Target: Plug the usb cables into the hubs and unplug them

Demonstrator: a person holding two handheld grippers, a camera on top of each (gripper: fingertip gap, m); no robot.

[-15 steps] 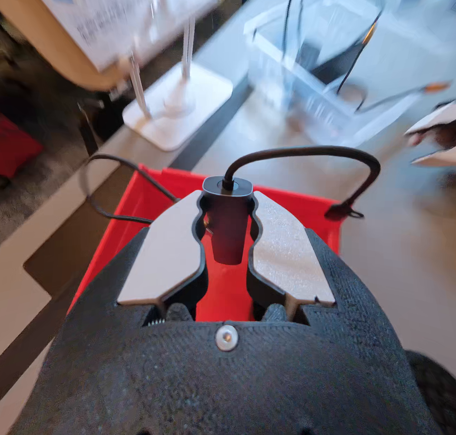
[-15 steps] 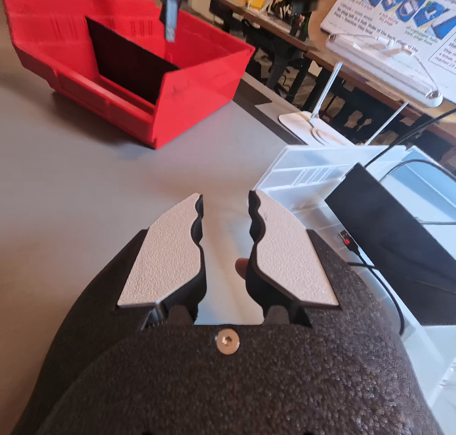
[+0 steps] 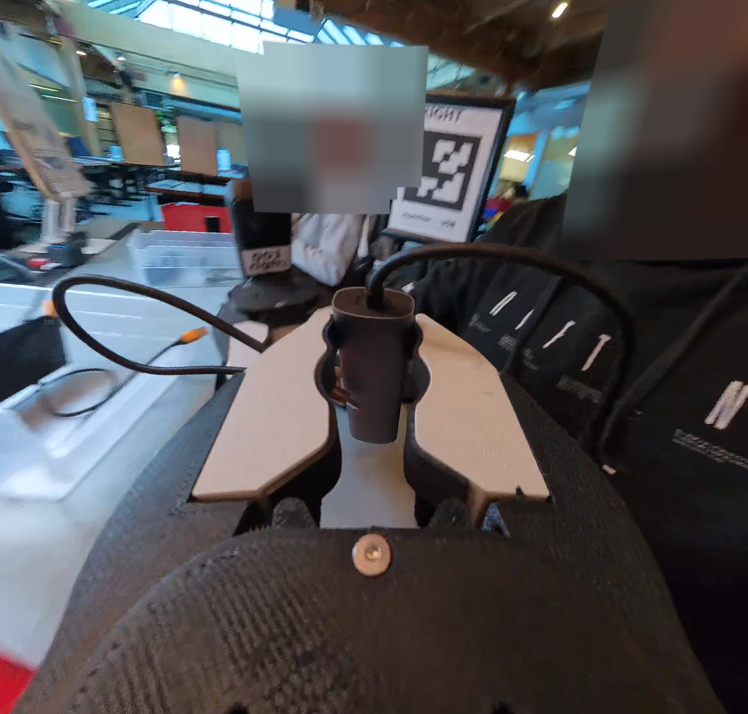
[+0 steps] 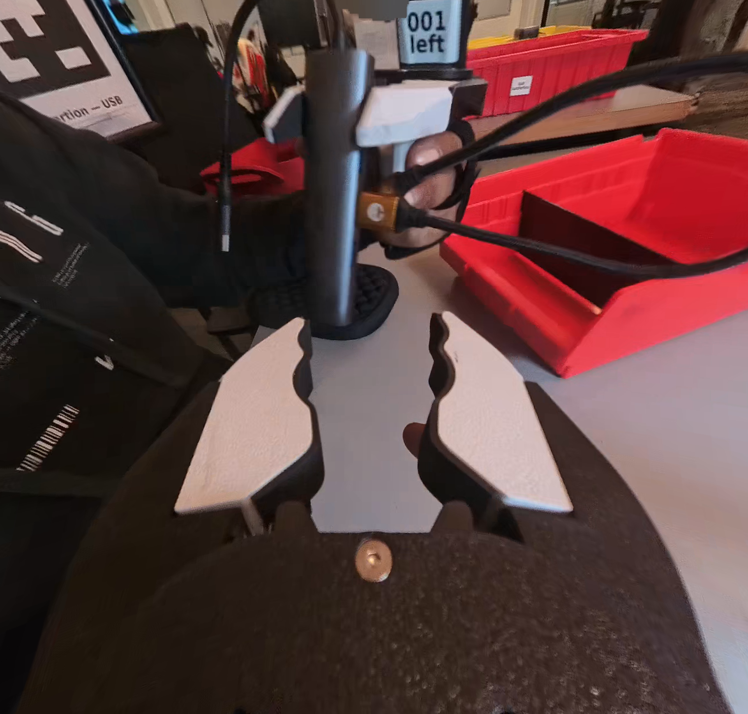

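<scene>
Hub (image 3: 370, 375), smooth dark wedge, between textured jaws

Bare table (image 4: 376, 411) ahead of parted jaws; hub (image 4: 338, 192), cables (image 4: 526, 245), red bin (image 4: 607, 318) beyond.

Far ahead of you, a white printed label (image 4: 428, 31) stands on a black post. At the far left is a framed sign (image 4: 60, 47) with a square marker. The black sweatshirt (image 4: 101, 217) carries white print and a barcode. The far red bin (image 4: 566, 59) has a small sticker (image 4: 521, 86).
</scene>
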